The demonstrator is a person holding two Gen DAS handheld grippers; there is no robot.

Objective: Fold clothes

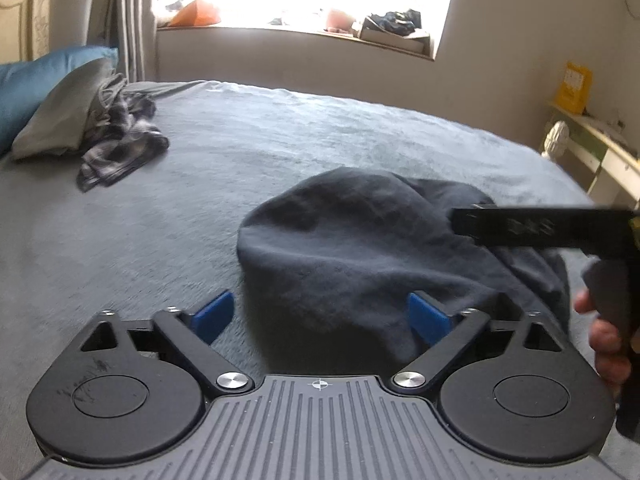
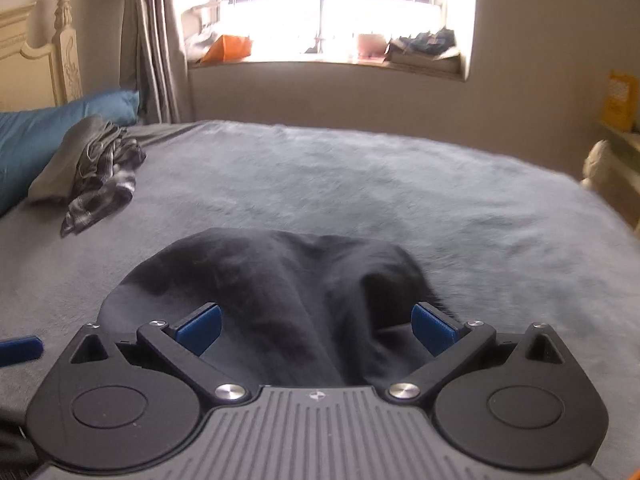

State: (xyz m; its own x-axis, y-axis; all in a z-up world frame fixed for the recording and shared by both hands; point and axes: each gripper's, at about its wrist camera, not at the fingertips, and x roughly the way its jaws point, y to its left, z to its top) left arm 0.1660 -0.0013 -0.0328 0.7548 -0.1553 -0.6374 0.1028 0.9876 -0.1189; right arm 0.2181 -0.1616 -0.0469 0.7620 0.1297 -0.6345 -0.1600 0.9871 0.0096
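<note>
Blue pads up close on both views, and both pairs stand spread with nothing pinched. Left hand-held gripper (image 1: 321, 320) hovers at the near edge of the bed (image 1: 280, 140), its right pad over the near hem of the dark garment (image 1: 360, 248), its left pad over bare blanket; the cloth is not clamped. Right hand-held gripper (image 2: 317, 330) is lined up dead centre on the same dark garment (image 2: 280, 292), cloth running between its open jaws and under the body of the tool, but the pads do not press on it.

From the left wrist view the right tool comes in from the right as a blurred black bar, with the person's fingers (image 1: 608, 344) wrapped round its handle.

So where are we? The dark garment sits near the near edge of the bed, roughly in the middle, bunched into a rounded hump with a ridge down it. That reads as gathered or half doubled, not yet a flat, squared fold. Over towards the far left corner, by the grey pillow (image 1: 60, 116) and blue pillow (image 1: 36, 80), a plaid garment (image 1: 120, 152) lies crumpled and untouched. My call: early going, one piece in hand, at least one more waiting.
</note>
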